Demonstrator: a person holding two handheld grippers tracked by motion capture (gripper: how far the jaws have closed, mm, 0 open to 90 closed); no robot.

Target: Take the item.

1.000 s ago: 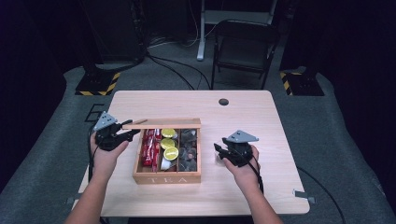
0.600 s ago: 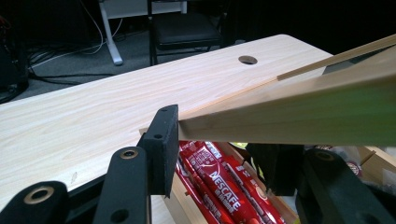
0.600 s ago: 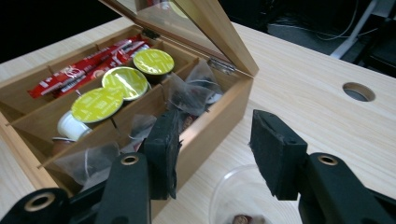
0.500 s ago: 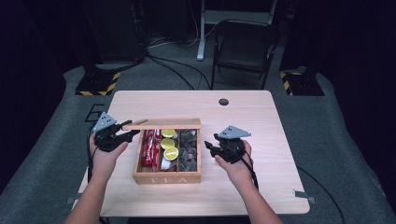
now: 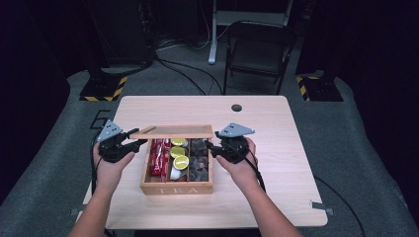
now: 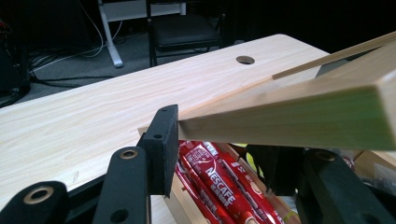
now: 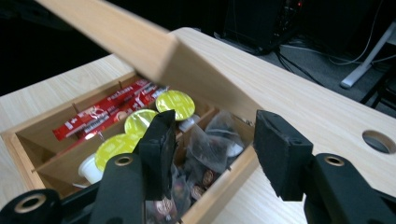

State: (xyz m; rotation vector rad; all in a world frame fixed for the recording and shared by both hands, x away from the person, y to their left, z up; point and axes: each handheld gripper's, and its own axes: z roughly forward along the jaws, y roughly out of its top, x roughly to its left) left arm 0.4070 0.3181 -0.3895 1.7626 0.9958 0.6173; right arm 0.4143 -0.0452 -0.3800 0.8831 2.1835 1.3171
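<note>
Left gripper [image 5: 134,144] sits at the left end of the raised light wooden hinged lid [image 5: 173,131], jaws clamped across the lid's edge. In the left gripper view the lid [image 6: 289,109] runs from between the two black pads up and off to the right, tilted, with red Nescafe stick packs [image 6: 217,184] directly under it.

The lid belongs to the light wooden tea box with "TEA" on its front wall [image 5: 177,189], which stands just left of centre on the pale wooden table [image 5: 276,207], nearer the person's edge. Box is open. Left compartment: the red sticks [image 5: 159,155]. Middle: yellow-lidded capsules [image 5: 180,161]. Right: dark sachets [image 5: 199,160].

Right gripper [image 5: 211,148] is at the box's right wall, under the lid's right end. Its jaws have just been opening and grip nothing. In the right gripper view they straddle the right wall [image 7: 219,193] without pressing it: one pad is over the sachets [image 7: 205,144] and the other outside the box over bare tabletop. The lid [image 7: 140,44] crosses overhead.

Open room: bare tabletop right of the box out to the table's right edge, and behind the box up to the round cable hole [image 5: 236,107]. Less on the left, where the left hand [image 5: 111,163] sits near the table's left edge.
</note>
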